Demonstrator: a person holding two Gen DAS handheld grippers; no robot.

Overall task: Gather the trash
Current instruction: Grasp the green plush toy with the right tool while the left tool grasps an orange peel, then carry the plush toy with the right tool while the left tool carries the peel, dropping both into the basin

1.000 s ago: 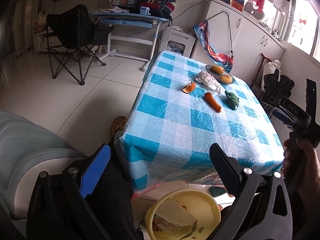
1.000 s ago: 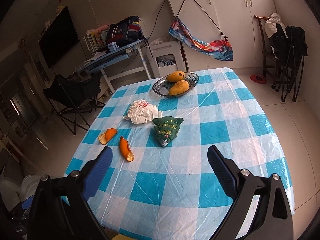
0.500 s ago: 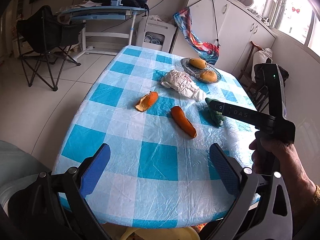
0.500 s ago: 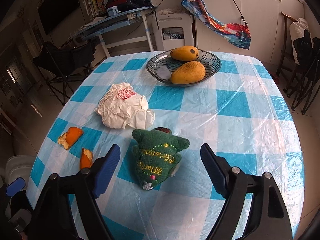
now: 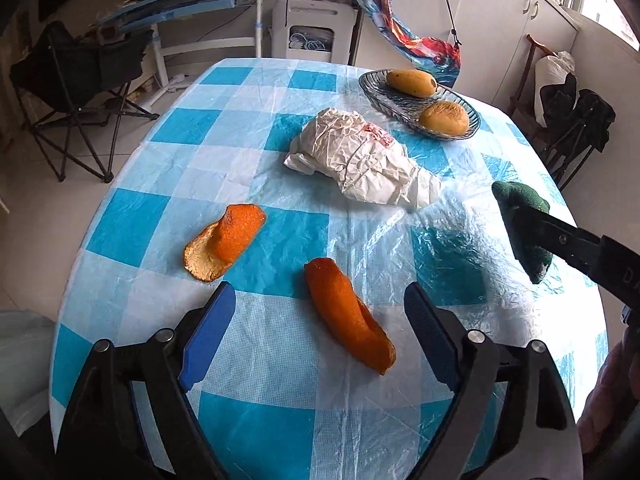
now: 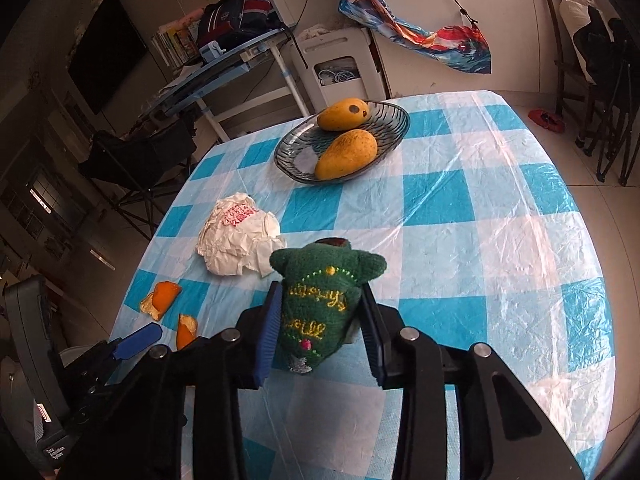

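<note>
A long orange peel (image 5: 348, 320) lies on the checked tablecloth between the pads of my left gripper (image 5: 318, 292). Its jaws are closing and the pads stand clear of the peel. A second, curled peel (image 5: 224, 240) lies just left of it. Crumpled white paper (image 5: 360, 160) sits further back. In the right wrist view my right gripper (image 6: 320, 286) is closing on a green knitted toy (image 6: 320, 280), with both pads against its sides. The same toy (image 5: 524, 224) shows at the right of the left wrist view, with a black finger across it.
A glass bowl (image 6: 292, 140) with two mangoes stands at the far side of the table (image 6: 480, 240). A folding chair (image 5: 80, 80) and a desk stand on the floor beyond the table's left edge. More chairs stand at the right.
My left gripper came from beside the table to over the long peel, and its jaws narrowed. My right gripper moved up to the green toy and closed around it.
</note>
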